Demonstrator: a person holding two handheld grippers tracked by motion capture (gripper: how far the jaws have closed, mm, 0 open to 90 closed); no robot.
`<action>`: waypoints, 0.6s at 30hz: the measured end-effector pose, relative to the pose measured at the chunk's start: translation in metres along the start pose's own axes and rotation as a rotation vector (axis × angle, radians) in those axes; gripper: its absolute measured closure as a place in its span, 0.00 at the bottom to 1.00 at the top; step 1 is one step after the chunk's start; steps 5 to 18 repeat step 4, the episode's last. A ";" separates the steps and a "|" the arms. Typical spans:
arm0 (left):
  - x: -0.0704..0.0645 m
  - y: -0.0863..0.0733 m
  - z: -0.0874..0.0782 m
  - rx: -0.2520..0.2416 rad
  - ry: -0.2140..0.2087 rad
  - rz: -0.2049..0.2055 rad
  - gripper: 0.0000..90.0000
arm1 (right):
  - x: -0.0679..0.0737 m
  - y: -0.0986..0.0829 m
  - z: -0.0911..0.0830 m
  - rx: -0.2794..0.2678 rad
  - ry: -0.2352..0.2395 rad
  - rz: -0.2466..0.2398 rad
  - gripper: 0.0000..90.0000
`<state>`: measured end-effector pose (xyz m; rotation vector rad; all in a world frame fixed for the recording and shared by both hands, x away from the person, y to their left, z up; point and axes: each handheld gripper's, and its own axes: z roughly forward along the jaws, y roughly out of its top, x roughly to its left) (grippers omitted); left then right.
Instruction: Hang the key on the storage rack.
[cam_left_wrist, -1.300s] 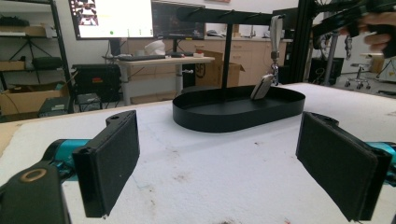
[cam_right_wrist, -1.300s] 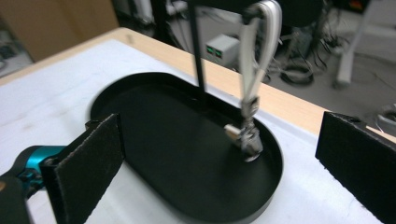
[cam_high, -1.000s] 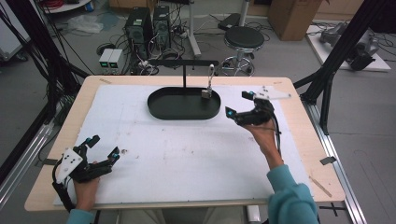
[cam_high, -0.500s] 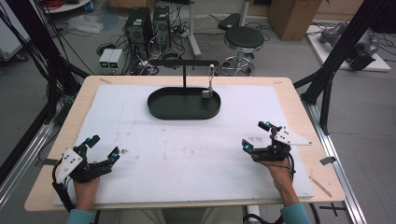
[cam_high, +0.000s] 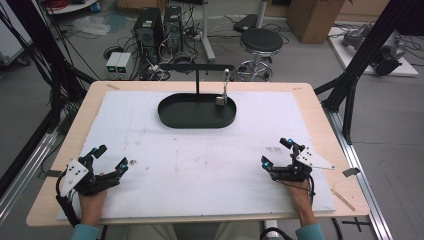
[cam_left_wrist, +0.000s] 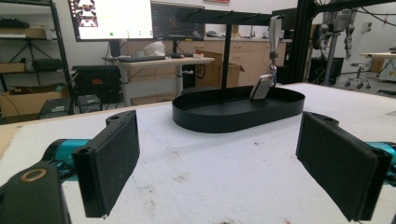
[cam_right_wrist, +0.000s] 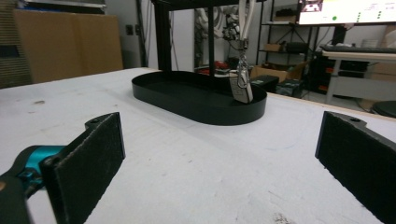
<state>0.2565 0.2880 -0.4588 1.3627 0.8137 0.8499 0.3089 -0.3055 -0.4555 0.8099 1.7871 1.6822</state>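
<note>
Grey floor, black stool (cam_high: 260, 41), computer towers (cam_high: 159, 25), cardboard boxes (cam_high: 310, 17)

Ahead of the left claw (cam_high: 111, 159) and the right claw (cam_high: 276, 154), both with jaws wide apart and holding nothing, the white worktop (cam_high: 200, 155) lies bare and open. The stretch between the two claws is just as free. The obstacles stand well ahead, at the far middle: the black tray (cam_high: 196, 111), the stand (cam_high: 197, 70) rising from it, and the tag (cam_high: 220, 100) hanging from the crossbar at the tray's right end.
</note>
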 end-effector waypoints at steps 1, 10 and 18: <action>0.000 0.000 0.000 0.000 -0.001 0.000 0.15 | 0.001 0.000 0.000 0.000 -0.004 -0.007 0.01; 0.000 0.000 0.000 -0.001 -0.001 0.001 0.15 | 0.003 0.000 0.001 0.003 -0.007 -0.042 0.01; 0.000 0.000 0.000 -0.001 -0.001 0.001 0.15 | 0.003 0.000 0.001 0.003 -0.007 -0.042 0.01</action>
